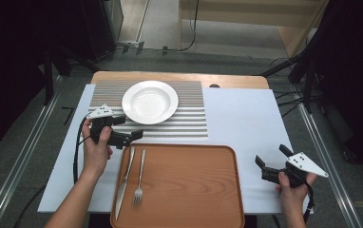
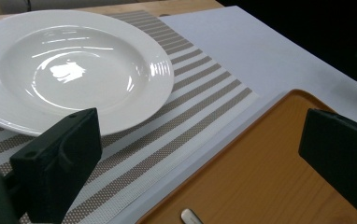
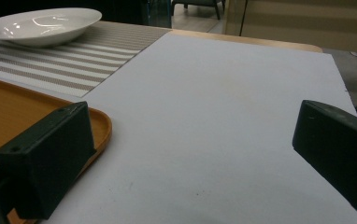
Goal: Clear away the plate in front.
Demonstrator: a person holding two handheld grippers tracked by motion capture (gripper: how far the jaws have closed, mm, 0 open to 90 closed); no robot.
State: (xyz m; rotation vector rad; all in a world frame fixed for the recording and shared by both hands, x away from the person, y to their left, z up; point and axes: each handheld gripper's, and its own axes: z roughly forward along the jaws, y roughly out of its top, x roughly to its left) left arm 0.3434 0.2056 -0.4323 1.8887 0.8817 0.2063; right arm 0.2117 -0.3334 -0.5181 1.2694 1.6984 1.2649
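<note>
hovering wide open by the tray [image 1: 227,156], the left gripper [image 1: 128,128] is nearest the knife [image 1: 125,178]: thin, stiff, slippery steel, best pinched across its handle

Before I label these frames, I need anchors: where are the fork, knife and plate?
fork [image 1: 139,181], high view, mid-handle.
knife [image 1: 124,183], high view, mid-blade.
plate [image 2: 76,70], left gripper view, centre of bowl.

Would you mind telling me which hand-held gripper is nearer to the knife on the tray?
Left. The left hand-held gripper hovers just above the knife handle's far end, by the tray corner. The right hand-held gripper is beyond the tray's opposite edge.
</note>
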